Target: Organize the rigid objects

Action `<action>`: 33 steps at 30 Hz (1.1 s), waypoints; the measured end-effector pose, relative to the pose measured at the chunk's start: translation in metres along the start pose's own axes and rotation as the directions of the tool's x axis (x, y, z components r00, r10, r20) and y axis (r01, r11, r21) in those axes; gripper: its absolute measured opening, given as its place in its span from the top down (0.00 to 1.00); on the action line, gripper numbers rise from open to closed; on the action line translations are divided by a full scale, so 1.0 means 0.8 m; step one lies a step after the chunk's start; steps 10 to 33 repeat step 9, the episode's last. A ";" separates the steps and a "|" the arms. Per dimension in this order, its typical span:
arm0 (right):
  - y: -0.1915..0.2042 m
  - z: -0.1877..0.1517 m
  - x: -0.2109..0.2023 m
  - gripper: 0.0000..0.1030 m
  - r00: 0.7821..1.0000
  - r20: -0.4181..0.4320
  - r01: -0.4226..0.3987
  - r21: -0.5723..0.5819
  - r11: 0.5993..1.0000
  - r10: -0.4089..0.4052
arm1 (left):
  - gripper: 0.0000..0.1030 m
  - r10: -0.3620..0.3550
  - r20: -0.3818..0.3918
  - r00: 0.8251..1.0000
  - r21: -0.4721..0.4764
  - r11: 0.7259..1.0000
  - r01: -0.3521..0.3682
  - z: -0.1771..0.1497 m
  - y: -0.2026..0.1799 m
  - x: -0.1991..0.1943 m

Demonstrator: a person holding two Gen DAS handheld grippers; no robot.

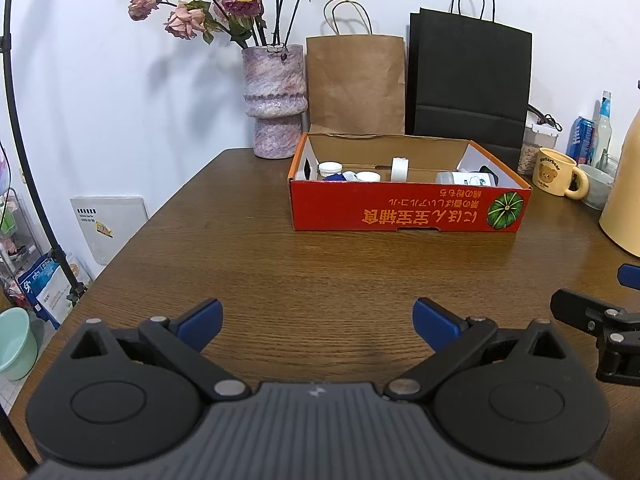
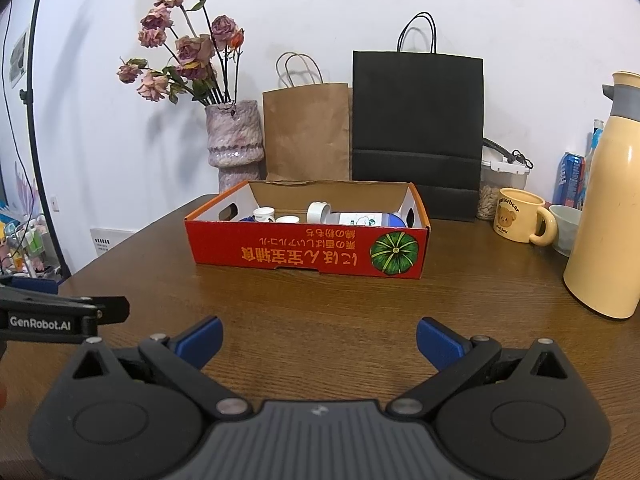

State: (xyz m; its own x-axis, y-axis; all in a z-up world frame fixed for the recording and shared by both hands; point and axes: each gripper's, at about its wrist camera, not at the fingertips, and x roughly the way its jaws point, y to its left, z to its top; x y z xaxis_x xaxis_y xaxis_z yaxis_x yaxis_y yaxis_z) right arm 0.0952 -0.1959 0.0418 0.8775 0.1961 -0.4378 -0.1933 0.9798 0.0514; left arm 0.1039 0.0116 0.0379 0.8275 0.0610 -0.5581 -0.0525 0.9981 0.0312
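Both wrist views sit low over the table [image 1: 280, 264], side by side, facing the red box [image 2: 308, 250].

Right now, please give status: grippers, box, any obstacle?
Left gripper and right gripper: jaws open, empty. Red box on table, small containers inside. Path clear.

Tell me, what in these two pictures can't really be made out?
- Red box contents: its front wall hides the lower parts of the white items in both views, so no sure count.
- Right gripper, left wrist view: cut off by the frame edge.
- Cream jug, left wrist view: mostly cut off by the edge.
- Mug lettering: too small to read.
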 end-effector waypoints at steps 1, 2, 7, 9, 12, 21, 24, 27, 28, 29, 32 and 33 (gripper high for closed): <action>0.000 -0.001 -0.001 0.00 1.000 -0.001 0.000 0.000 1.000 0.000 | 0.00 -0.001 0.000 1.000 0.001 1.000 0.001 0.000 0.000 0.000; 0.000 -0.001 0.000 0.00 1.000 0.000 0.000 0.000 1.000 0.000 | 0.00 -0.002 0.001 1.000 0.002 1.000 0.002 0.000 0.000 0.000; 0.001 -0.001 0.001 0.00 1.000 -0.001 -0.001 -0.001 1.000 0.001 | 0.00 0.000 0.002 1.000 0.002 1.000 0.000 0.000 -0.001 0.001; 0.001 -0.001 0.001 0.00 1.000 -0.001 -0.001 -0.001 1.000 0.001 | 0.00 -0.002 0.001 1.000 0.005 1.000 0.002 0.000 -0.002 0.002; 0.001 -0.001 0.001 0.00 1.000 -0.001 -0.001 -0.001 1.000 0.001 | 0.00 -0.002 0.001 1.000 0.005 1.000 0.002 0.000 -0.002 0.002; 0.001 -0.001 0.001 0.00 1.000 -0.001 -0.001 -0.001 1.000 0.001 | 0.00 -0.002 0.001 1.000 0.005 1.000 0.002 0.000 -0.002 0.002; 0.001 -0.001 0.001 0.00 1.000 -0.001 -0.001 -0.001 1.000 0.001 | 0.00 -0.002 0.001 1.000 0.005 1.000 0.002 0.000 -0.002 0.002; 0.001 -0.001 0.001 0.00 1.000 -0.001 -0.001 -0.001 1.000 0.001 | 0.00 -0.002 0.001 1.000 0.005 1.000 0.002 0.000 -0.002 0.002; 0.001 -0.001 0.001 0.00 1.000 -0.001 -0.001 -0.001 1.000 0.001 | 0.00 -0.002 0.001 1.000 0.005 1.000 0.002 0.000 -0.002 0.002; 0.001 -0.001 0.001 0.00 1.000 -0.001 -0.001 -0.001 1.000 0.001 | 0.00 -0.002 0.001 1.000 0.005 1.000 0.002 0.000 -0.002 0.002; 0.001 -0.001 0.001 0.00 1.000 -0.001 -0.001 -0.001 1.000 0.001 | 0.00 -0.002 0.001 1.000 0.005 1.000 0.002 0.000 -0.002 0.002; 0.001 -0.001 0.001 0.00 1.000 -0.001 -0.001 -0.001 1.000 0.001 | 0.00 -0.002 0.001 1.000 0.005 1.000 0.002 0.000 -0.002 0.002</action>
